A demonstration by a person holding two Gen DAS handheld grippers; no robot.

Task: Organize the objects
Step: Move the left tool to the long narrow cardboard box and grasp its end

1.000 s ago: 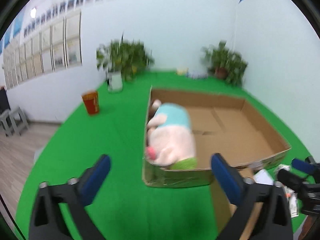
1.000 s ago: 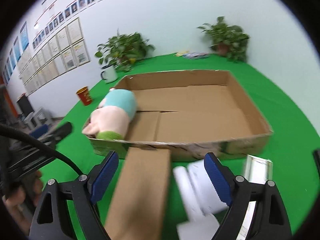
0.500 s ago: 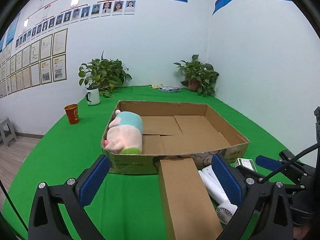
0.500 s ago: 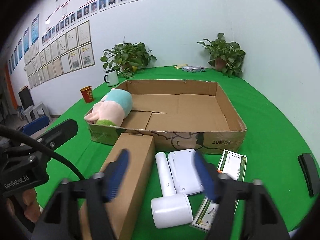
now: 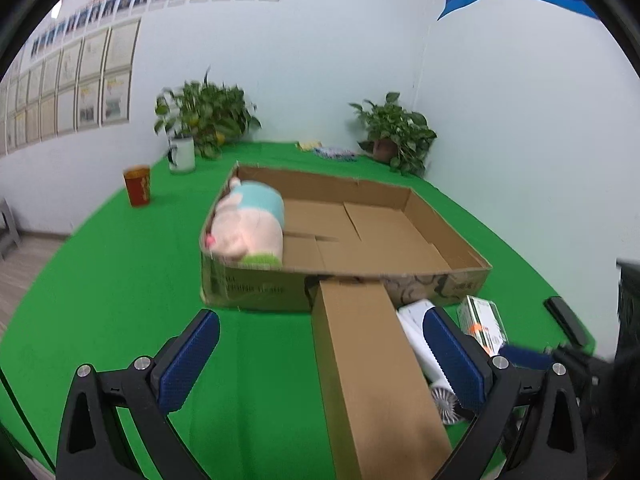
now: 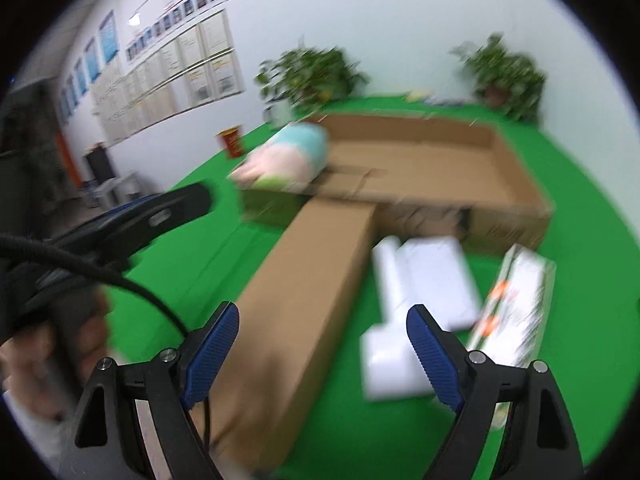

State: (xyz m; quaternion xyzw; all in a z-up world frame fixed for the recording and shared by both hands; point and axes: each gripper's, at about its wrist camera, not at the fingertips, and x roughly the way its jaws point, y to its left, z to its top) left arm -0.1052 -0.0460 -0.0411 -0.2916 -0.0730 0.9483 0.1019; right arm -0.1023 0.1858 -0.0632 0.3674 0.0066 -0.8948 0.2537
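Hand-held grippers [image 5: 320, 356] [image 6: 322, 350] gape, tilted down over long carton [image 5: 372, 360].

cardboard tray [image 5: 256, 289] front print, blurred, unreadable

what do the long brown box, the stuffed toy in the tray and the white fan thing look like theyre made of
Long brown box: plain kraft cardboard, matte, with sharp folded edges. Stuffed toy: soft plush fabric, fuzzy pink, teal and green surface, rounded and slumped against the wall of the cardboard tray. White fan: probably moulded plastic, smooth and slightly glossy; a ribbed grille shows in the left wrist view, though blur hides detail.
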